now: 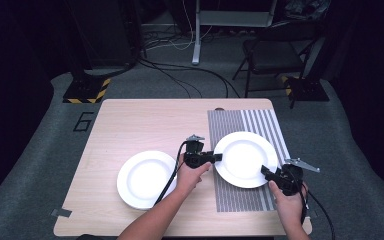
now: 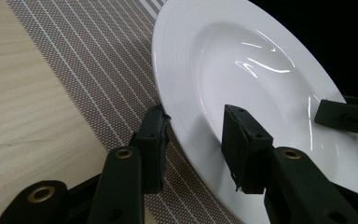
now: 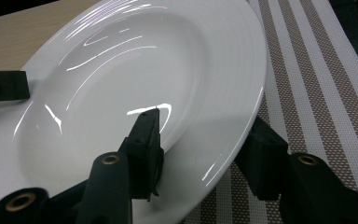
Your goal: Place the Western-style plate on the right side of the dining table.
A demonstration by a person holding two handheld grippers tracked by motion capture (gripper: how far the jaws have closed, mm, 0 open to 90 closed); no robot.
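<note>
Straddling plate (image 1: 245, 159) rim: left gripper (image 1: 216, 157) & right gripper (image 1: 266, 171), jaws apart, unclamped.

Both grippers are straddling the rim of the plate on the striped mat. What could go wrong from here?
1. The plate is glossy; with each gripper's jaws around only its rim, it could slip if lifted unevenly.
2. The left gripper and right gripper sit on opposite edges; pulling apart or tilting may drop it.
3. Moving left, it could clip the second plate lying on the table.
</note>
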